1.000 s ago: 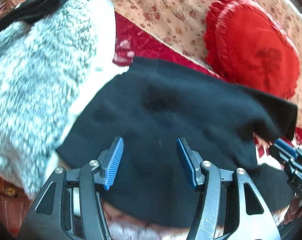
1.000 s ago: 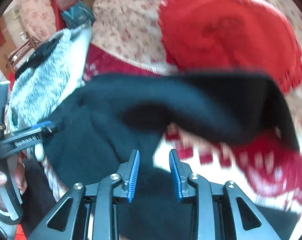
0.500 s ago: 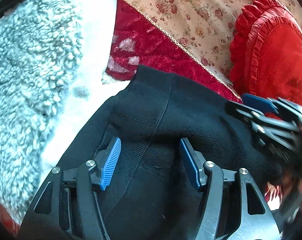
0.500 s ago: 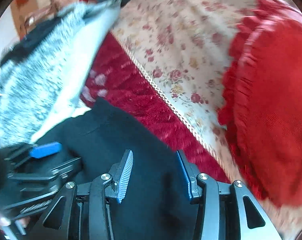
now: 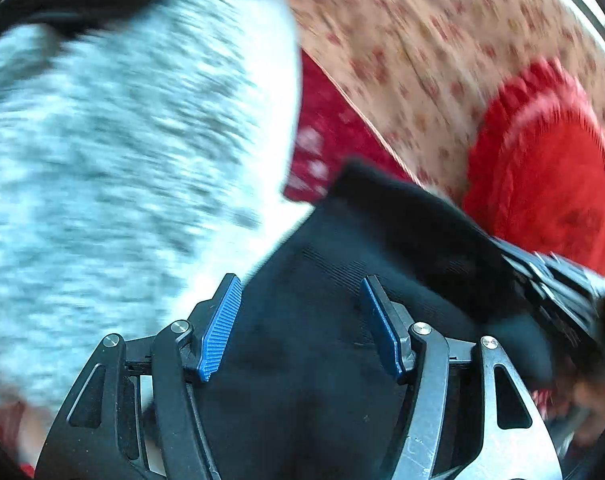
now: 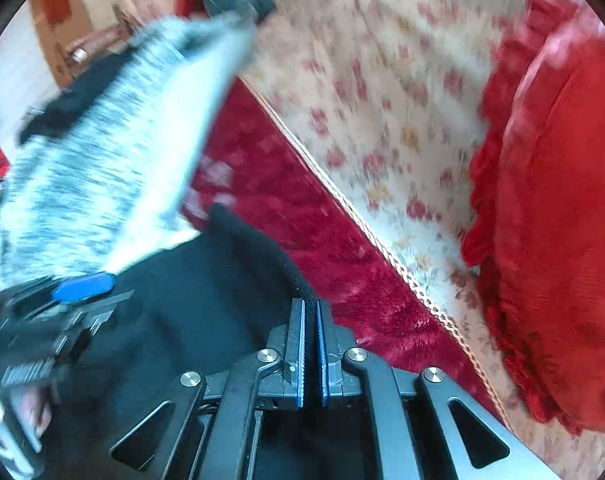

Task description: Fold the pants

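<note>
The black pants (image 5: 342,300) lie bunched on a red patterned blanket (image 5: 318,128); they also show in the right wrist view (image 6: 190,304). My left gripper (image 5: 302,324) is open above the pants, its blue pads wide apart. My right gripper (image 6: 311,340) is shut on the pants' right edge, black cloth pinched between its pads. The right gripper shows at the right edge of the left wrist view (image 5: 554,288); the left gripper shows at the left of the right wrist view (image 6: 62,312). Both views are motion-blurred.
A grey-white fleece garment (image 5: 114,152) lies left of the pants, also in the right wrist view (image 6: 102,160). A red ruffled cushion (image 5: 542,168) sits on a floral cover (image 5: 422,40) at the right; it fills the right wrist view's right side (image 6: 554,220).
My right gripper has closed on the pants' edge; it was open half a second ago. My left gripper stays open and has shifted slightly over the pants.
</note>
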`<state>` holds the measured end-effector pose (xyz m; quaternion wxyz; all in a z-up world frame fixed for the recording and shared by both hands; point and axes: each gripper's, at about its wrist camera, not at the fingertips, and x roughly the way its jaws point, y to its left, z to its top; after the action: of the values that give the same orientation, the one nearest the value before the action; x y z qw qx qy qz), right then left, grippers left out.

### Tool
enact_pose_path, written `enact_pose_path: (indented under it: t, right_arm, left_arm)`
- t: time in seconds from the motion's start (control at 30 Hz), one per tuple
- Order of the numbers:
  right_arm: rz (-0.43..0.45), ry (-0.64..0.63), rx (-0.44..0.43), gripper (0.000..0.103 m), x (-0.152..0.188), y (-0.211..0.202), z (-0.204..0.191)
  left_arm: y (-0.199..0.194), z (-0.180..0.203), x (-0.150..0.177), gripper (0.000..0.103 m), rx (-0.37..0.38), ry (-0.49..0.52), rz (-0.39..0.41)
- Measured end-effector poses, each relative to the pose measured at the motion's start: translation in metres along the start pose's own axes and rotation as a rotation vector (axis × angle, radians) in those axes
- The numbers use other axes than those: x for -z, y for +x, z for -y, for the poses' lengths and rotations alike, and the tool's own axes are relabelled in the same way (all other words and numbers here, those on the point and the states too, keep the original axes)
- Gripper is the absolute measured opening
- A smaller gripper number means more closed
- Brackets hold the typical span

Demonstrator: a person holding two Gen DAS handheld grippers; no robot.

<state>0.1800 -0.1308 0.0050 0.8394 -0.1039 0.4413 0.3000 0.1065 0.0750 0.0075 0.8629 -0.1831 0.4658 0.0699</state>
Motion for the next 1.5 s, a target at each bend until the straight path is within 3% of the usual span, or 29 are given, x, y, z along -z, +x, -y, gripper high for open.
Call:
enact_pose_path:
  t: [0.1,0.27,0.43,0.6,0.73,0.93,1.07,1.1,1.33,1.43,1.5]
  right_arm:
    - [0.093,0.006,-0.016,0.005,0.013,-0.052,-0.028]
    - [0.143,0.024,-0.081,0.005,0.054,-0.092,-0.089]
    - [0.047,0.069,-0.154,0.005,0.103,-0.063,-0.147]
    - [-0.024,0.108,-0.077,0.005,0.128,-0.023,-0.168]
    - [0.006,0.182,-0.138,0.020,0.136,-0.057,-0.147]
    - [0.071,0.326,0.055,0.027,0.160,-0.120,-0.075]
    - [0.109,0.504,0.139,0.035,0.166,-0.143,-0.016]
    - [0.116,0.542,0.134,0.041,0.165,-0.145,-0.004]
    - [0.098,0.771,0.054,0.044,0.152,-0.138,0.056]
    - [0.032,0.811,0.075,0.046,0.144,-0.124,0.068]
    - [-0.011,0.868,0.040,0.045,0.145,-0.110,0.080]
  left_arm:
    - [-0.034,-0.020,0.005,0.062,0.006,-0.025,0.059]
    - [-0.071,-0.050,0.019,0.062,-0.043,-0.024,0.093]
    - [-0.102,-0.076,0.030,0.062,-0.064,-0.074,0.136]
    - [-0.097,-0.052,0.046,0.062,-0.043,-0.015,0.100]
    - [-0.085,-0.024,0.064,0.062,-0.010,0.060,0.044]
    - [-0.073,0.022,0.091,0.062,0.066,0.156,-0.012]
    - [-0.069,0.057,0.106,0.062,0.170,0.247,-0.052]
    - [-0.068,0.063,0.108,0.062,0.198,0.262,-0.066]
    - [-0.058,0.094,0.124,0.062,0.205,0.382,-0.090]
    - [-0.052,0.101,0.127,0.062,0.185,0.433,-0.102]
    - [-0.045,0.105,0.129,0.062,0.177,0.455,-0.111]
